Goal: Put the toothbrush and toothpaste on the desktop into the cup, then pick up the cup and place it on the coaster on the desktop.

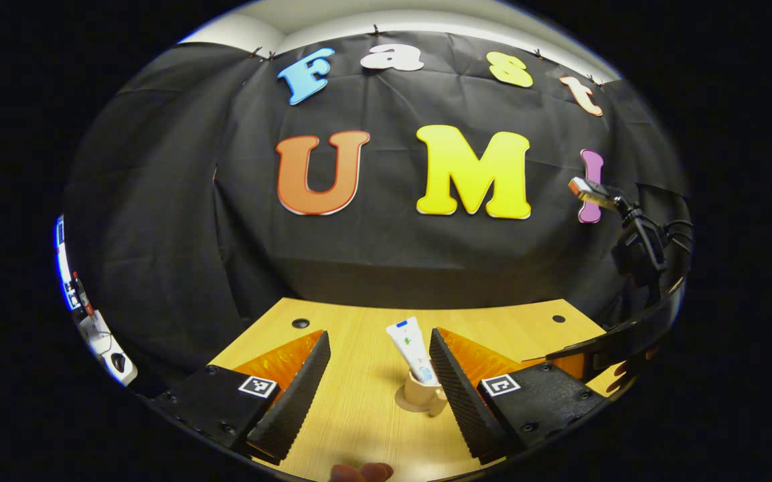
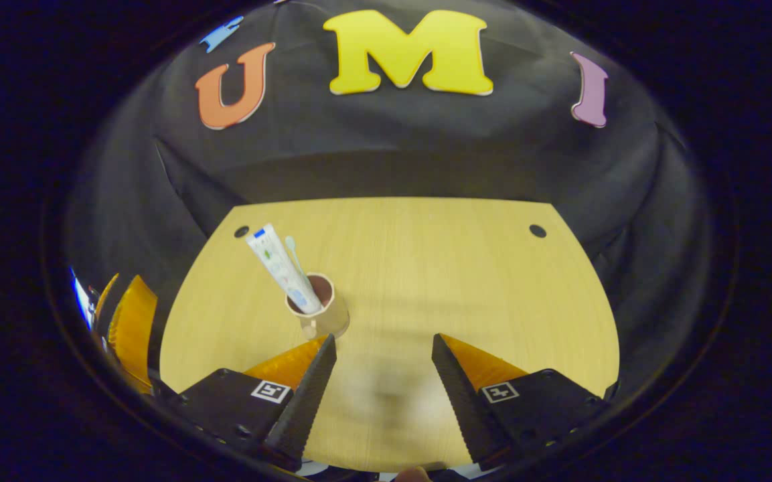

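Fingers [image 1: 319,375] of both grippers spread, empty; cup [image 2: 322,311] holds toothpaste [image 2: 282,268] and toothbrush [image 2: 293,251].

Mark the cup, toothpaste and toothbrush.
cup [image 2: 327,317], right gripper view, its outer wall.
toothpaste [image 2: 278,264], right gripper view, mid-tube.
toothbrush [image 2: 291,244], right gripper view, tip showing above the tube.

Toothbrush [image 2: 292,249] mostly behind toothpaste [image 2: 283,268]; cup [image 1: 424,390] partly hidden (claw finger [image 1: 456,381]).

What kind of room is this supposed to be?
Probably a staged recording booth, not a real bathroom: black cloth wall, a bare wooden desktop, and one cup holding toothpaste and a toothbrush.
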Action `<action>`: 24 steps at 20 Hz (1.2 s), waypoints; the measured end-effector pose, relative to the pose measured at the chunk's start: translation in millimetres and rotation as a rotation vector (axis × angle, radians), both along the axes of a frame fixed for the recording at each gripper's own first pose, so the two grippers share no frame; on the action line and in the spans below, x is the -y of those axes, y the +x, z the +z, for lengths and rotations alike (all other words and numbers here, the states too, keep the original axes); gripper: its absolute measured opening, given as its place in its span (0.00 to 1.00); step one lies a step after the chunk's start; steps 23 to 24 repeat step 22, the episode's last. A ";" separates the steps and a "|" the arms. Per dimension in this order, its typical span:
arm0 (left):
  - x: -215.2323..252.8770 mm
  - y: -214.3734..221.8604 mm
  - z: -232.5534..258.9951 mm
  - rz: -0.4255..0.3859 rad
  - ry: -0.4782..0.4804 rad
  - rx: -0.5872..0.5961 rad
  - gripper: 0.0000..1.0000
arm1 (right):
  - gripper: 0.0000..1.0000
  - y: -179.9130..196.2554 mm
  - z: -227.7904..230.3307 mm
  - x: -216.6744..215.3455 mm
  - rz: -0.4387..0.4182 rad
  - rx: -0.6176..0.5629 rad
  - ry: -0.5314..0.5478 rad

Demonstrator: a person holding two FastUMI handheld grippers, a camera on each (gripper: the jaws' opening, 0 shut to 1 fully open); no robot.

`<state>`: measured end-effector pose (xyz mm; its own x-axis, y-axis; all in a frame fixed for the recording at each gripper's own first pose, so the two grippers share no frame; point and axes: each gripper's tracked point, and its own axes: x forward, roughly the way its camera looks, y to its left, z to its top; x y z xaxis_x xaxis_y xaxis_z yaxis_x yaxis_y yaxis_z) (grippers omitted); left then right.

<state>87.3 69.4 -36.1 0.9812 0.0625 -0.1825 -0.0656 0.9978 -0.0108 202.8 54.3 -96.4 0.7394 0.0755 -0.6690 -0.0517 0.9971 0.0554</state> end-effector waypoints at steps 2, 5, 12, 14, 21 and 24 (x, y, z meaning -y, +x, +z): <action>20.2 1.7 24.7 -0.034 -0.003 0.030 0.95 | 0.88 -1.2 41.8 14.3 0.001 0.135 0.011; 40.7 -1.0 49.7 -0.052 -0.013 0.054 0.95 | 0.89 -5.4 97.8 32.4 0.006 0.347 0.001; 65.0 -24.2 97.4 -0.050 0.003 0.152 0.95 | 0.88 -37.7 172.8 64.3 -0.022 0.655 -0.043; 66.1 -30.2 105.4 -0.041 -0.005 0.177 0.95 | 0.88 -40.1 172.2 64.0 -0.031 0.689 -0.036; 64.0 -36.0 117.2 -0.031 -0.016 0.201 0.95 | 0.89 -48.4 179.1 64.3 -0.036 0.718 -0.023; 62.7 -36.1 117.4 -0.027 -0.018 0.201 0.95 | 0.89 -47.9 180.6 64.6 -0.033 0.718 -0.020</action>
